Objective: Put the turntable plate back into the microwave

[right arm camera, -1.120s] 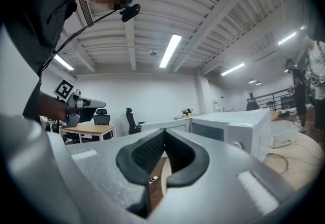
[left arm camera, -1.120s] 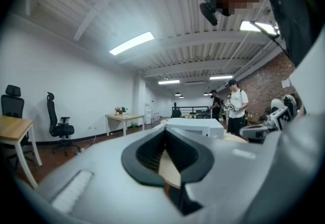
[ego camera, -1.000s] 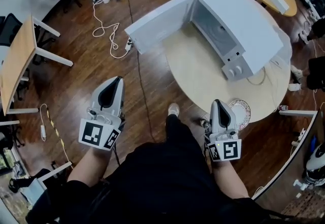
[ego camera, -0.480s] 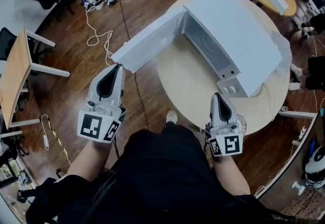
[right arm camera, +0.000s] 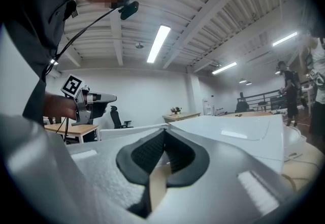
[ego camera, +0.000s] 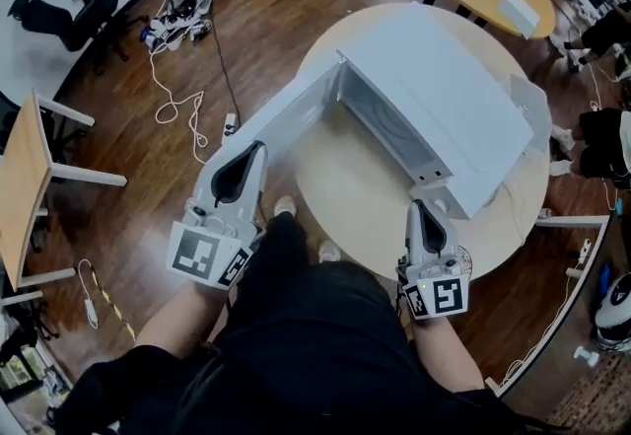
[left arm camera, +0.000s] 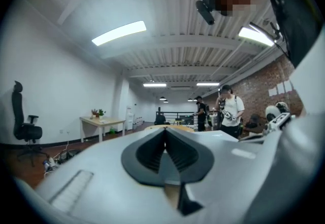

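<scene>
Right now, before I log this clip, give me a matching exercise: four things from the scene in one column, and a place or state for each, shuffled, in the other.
Things
1. microwave door
2. plate
3. right tool
4. office chair

Place or state
A. shut, nothing between its jaws
B. on the floor, far left
C. swung wide open
D. at the round table's near edge, outside the microwave

Pairs: 1-C, 2-D, 3-A, 4-B
</scene>
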A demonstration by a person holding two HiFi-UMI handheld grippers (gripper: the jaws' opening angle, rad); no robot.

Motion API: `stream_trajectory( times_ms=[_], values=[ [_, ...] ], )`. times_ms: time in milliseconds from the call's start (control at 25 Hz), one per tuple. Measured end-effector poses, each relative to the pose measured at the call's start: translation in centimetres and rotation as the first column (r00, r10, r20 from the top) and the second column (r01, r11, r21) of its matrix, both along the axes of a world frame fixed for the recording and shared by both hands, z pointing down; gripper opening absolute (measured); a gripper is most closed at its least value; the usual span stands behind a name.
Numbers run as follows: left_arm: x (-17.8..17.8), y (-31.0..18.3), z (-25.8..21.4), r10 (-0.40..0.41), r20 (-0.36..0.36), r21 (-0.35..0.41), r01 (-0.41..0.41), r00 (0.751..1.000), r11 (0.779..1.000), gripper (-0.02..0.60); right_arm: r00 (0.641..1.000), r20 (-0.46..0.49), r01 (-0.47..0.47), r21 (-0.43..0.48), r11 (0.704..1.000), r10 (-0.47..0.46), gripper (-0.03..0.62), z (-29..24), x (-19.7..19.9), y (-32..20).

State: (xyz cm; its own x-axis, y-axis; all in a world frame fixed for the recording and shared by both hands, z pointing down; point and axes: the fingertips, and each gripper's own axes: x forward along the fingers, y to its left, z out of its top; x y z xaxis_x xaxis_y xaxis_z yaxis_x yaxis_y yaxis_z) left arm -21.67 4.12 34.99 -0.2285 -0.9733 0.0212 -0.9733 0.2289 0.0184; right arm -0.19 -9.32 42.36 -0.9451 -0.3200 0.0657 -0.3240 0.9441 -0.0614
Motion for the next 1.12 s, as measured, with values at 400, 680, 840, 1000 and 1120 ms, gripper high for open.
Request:
stream_trajectory(
  times_ms=[400,680,840,1000,1120],
  values=[
    [-2.5,-9.4,-1.6,0.313,0.019,0.032,-0.313,0.950,0.949,0.004,0.964,0.009,-0.266,0.011,0.964,0.266,0.002,-0.3,-0.3,-2.3],
    [-2.1,-13.0,-1.7,0.496,-0.043,0.030,-0.495,0.867,0.868,0.005,0.923,0.003,-0.385,0.018,0.923,0.385,0.002,-0.5,-2.5,-2.1],
    [-1.2,-14.3,-1.7,0.574,-0.070,0.040,-0.573,0.816,0.819,0.005,0.901,-0.014,-0.433,0.054,0.900,0.435,0.002,-1.0,-2.5,-1.7],
    [0.0,-15.2,-2.1,0.650,-0.085,0.070,-0.647,0.755,0.760,0.005,0.858,-0.015,-0.511,0.076,0.856,0.514,0.002,-1.9,-1.4,-1.3],
    [1.1,-15.6,-1.9,0.699,-0.141,0.085,-0.695,0.701,0.714,0.005,0.822,-0.015,-0.567,0.076,0.820,0.569,0.002,-2.3,-0.7,-0.7]
  ],
)
